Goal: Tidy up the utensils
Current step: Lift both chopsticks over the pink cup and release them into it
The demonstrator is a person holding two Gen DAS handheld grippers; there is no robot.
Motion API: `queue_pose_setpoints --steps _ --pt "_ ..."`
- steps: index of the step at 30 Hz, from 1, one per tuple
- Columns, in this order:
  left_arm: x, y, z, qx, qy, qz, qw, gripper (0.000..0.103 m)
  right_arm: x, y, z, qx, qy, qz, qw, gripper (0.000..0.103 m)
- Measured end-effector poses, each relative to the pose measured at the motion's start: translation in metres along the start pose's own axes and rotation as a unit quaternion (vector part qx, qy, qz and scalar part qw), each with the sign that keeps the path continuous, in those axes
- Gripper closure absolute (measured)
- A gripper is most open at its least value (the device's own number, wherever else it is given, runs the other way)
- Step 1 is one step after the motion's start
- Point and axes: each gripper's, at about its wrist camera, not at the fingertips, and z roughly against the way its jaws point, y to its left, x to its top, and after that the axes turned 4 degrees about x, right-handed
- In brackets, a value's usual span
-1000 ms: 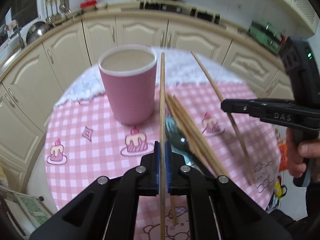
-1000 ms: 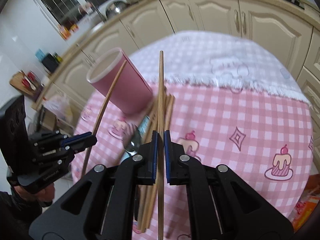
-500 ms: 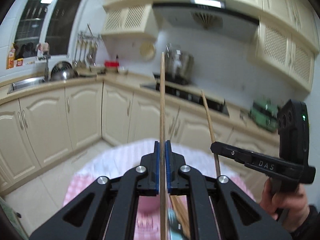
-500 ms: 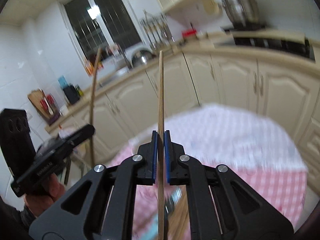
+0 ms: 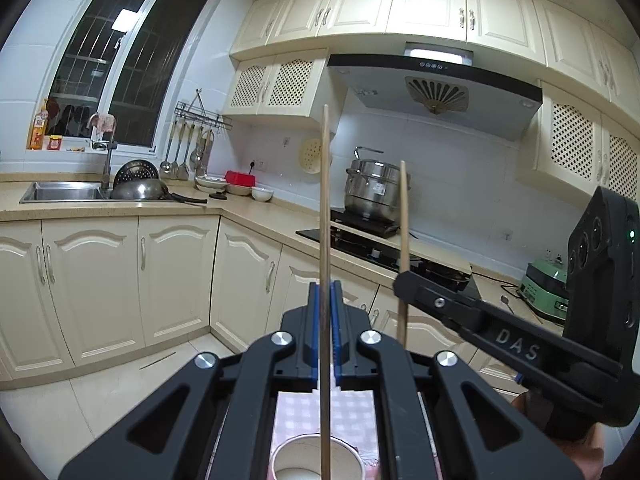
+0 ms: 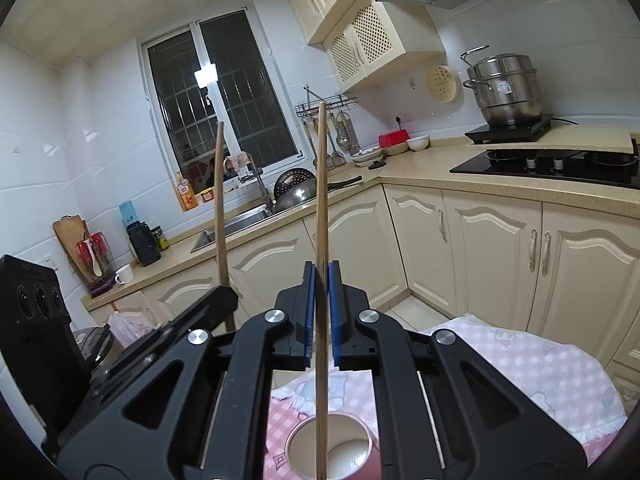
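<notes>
My left gripper [image 5: 325, 300] is shut on a wooden chopstick [image 5: 325, 208] held upright, its lower end over the open mouth of the pink cup [image 5: 316, 458]. My right gripper [image 6: 319, 280] holds a second chopstick [image 6: 321, 200] upright between its blue pads, a small gap showing on each side; its lower end hangs in the cup's mouth [image 6: 332, 446]. Each gripper shows in the other's view: the right one [image 5: 404, 284] with its chopstick [image 5: 403, 216], the left one [image 6: 224, 296] with its chopstick [image 6: 219, 200]. The cup looks empty inside.
The cup stands on a round table with a pink checked cloth [image 6: 532, 368]. Cream base cabinets [image 5: 172, 272], a sink [image 5: 60, 192] and a hob with a steel pot [image 5: 372, 196] run around the kitchen behind.
Both grippers have tilted up from looking down at the table to holding their chopsticks vertical above the cup. The loose chopsticks and spoon on the table have left view.
</notes>
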Motion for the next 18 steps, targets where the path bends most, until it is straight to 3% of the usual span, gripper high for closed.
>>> queue_pose_setpoints --steps 14,16,17,18 --pt "-0.043 0.016 -0.031 0.008 0.042 0.008 0.9991 0.097 -0.030 -0.016 -0.024 -0.027 0.057 -0.006 0.998 0.094" --pt "-0.044 0.016 -0.030 0.003 0.049 0.007 0.9988 0.091 -0.031 -0.020 -0.021 -0.034 0.065 -0.013 0.997 0.077" --pt "-0.044 0.017 -0.027 0.003 0.050 0.005 0.9987 0.075 -0.031 -0.023 -0.016 -0.036 0.064 -0.019 0.997 0.043" --pt "-0.043 0.017 -0.023 0.007 0.047 0.003 0.9989 0.057 -0.030 -0.023 -0.013 -0.039 0.059 -0.021 0.997 0.025"
